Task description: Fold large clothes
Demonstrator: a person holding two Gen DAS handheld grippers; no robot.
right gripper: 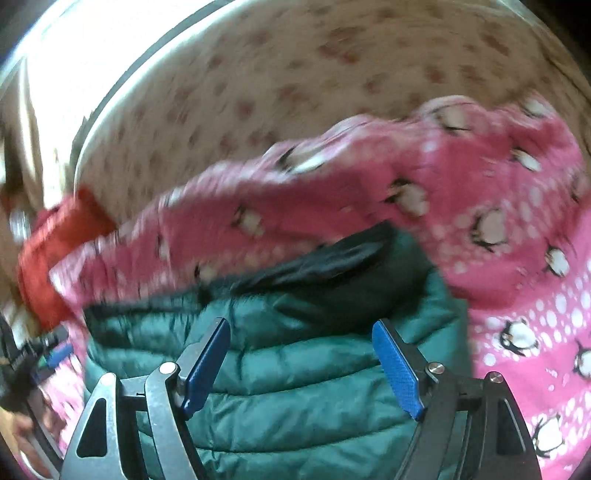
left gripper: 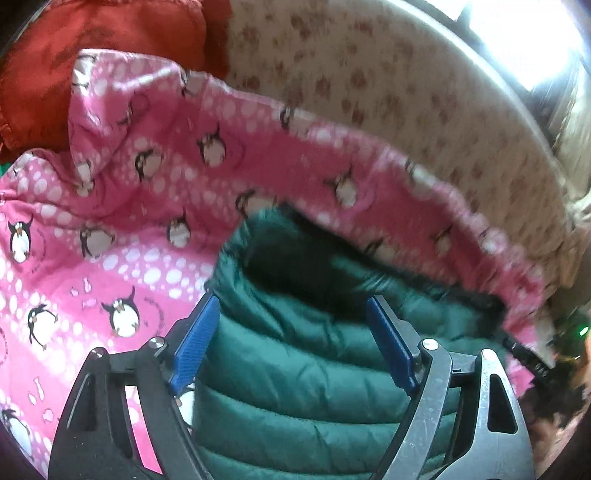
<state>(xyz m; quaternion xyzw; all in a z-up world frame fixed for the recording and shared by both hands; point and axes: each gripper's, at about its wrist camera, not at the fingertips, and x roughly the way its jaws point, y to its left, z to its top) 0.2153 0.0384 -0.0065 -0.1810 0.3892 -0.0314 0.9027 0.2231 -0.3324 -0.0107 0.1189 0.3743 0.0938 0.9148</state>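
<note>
Green quilted jacket (left gripper: 295,387) lies low-centre on pink penguin fabric (left gripper: 110,240), so I hold left gripper (left gripper: 295,347) and right gripper (right gripper: 306,365) spread apart over it, gripping nothing.

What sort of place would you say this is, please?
Probably a bedroom at home: a patterned bedsheet spread under a pink penguin blanket, a green puffer jacket and red clothing, with a bright window beyond.

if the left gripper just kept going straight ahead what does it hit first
Most likely the green puffer jacket, which lies right between and ahead of the open left gripper. Past it comes the pink penguin-print fabric, though depth is hard to judge.
</note>
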